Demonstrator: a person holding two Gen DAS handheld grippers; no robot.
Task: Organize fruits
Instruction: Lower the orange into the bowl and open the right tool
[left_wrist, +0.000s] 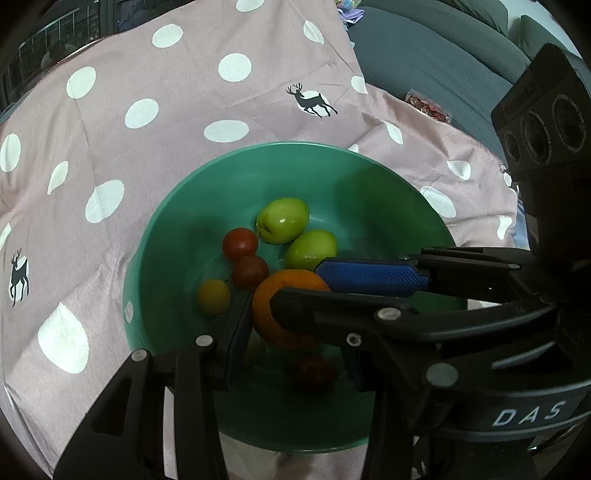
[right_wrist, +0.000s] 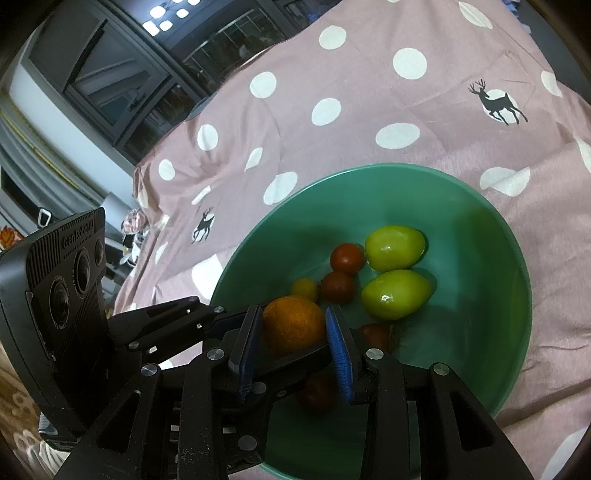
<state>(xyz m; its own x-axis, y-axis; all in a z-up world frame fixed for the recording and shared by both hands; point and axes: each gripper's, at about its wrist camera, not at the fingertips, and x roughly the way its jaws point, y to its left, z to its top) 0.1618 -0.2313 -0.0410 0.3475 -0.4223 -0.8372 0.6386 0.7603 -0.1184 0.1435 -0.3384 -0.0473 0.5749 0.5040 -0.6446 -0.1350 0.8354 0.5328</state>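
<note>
My right claw (right_wrist: 293, 312) is clamped on the orange (right_wrist: 291, 328), around 7 o'clock in the green bowl (right_wrist: 480, 295). It crosses my left claw (left_wrist: 295, 332) and hides one pad, so I cannot tell that grip. Both claws angle downward.

The round teal plastic bowl (right_wrist: 491, 302) looks smooth with a dull sheen. Under it lies a matt pink woven cloth with white dots and deer prints (left_wrist: 166, 122), softly creased. The two green oval fruits (right_wrist: 395, 246) are glossy, catching highlights; the round orange (right_wrist: 291, 325) is matt and finely pitted. The black plastic right claw (right_wrist: 295, 341) carries blue ribbed pads (right_wrist: 341, 354) and shiny metal rivets (right_wrist: 375, 353).
</note>
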